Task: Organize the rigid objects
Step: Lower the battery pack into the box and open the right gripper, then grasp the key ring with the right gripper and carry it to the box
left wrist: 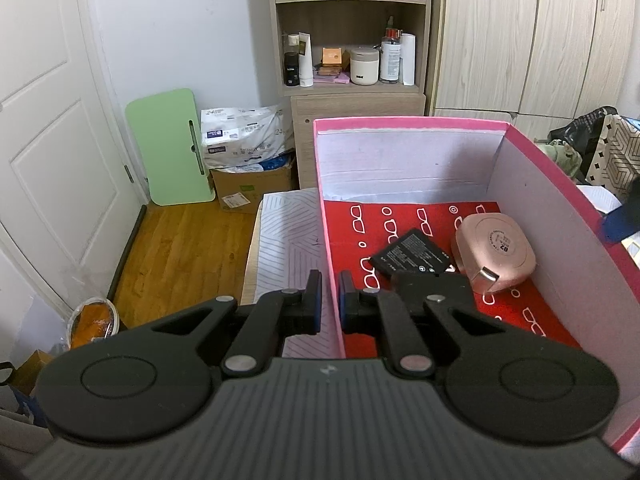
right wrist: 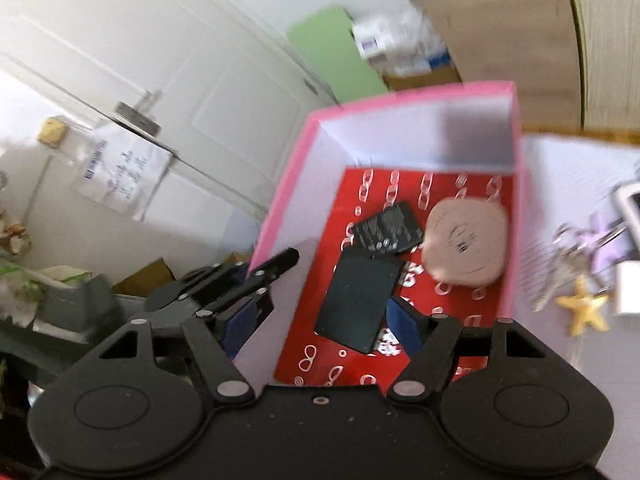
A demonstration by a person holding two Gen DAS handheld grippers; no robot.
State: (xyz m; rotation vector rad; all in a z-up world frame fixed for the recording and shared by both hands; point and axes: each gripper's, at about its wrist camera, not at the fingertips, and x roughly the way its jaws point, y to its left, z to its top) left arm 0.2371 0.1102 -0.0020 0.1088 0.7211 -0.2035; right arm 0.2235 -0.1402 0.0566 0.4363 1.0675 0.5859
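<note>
Pink cardboard frames the moment: the left hand-held gripper (left wrist: 330, 300) is clamped on the left wall of a pink box (left wrist: 325, 216), one finger outside and one inside. The box stands on a table (left wrist: 288, 240) covered with a line-patterned cloth.

On the box's red lining printed with white spectacles lie a black battery (left wrist: 410, 254) and, just to its right, a rounded pink tape measure (left wrist: 494, 252) with its metal tab toward the camera. A flat black card-like item (left wrist: 434, 286) shows only in part in the left wrist view, behind the gripper's linkage.

The blurred right wrist view looks down into the same box (right wrist: 288, 188) and shows that flat black item (right wrist: 362, 304) whole, lying free on the lining with one corner against the battery (right wrist: 388, 228); the tape measure (right wrist: 466, 246) sits to its right. The right hand-held gripper (right wrist: 324, 322) hovers above it with its jaws spread wide, gripping nothing.

Only this view takes in the left gripper (right wrist: 240, 284) from the side on the box wall, and a bunch of keys (right wrist: 568, 264) with a yellow star charm (right wrist: 582, 310) on the table outside the box.

Only the left view shows a wooden shelf unit (left wrist: 352, 92) of bottles and jars behind the box.
</note>
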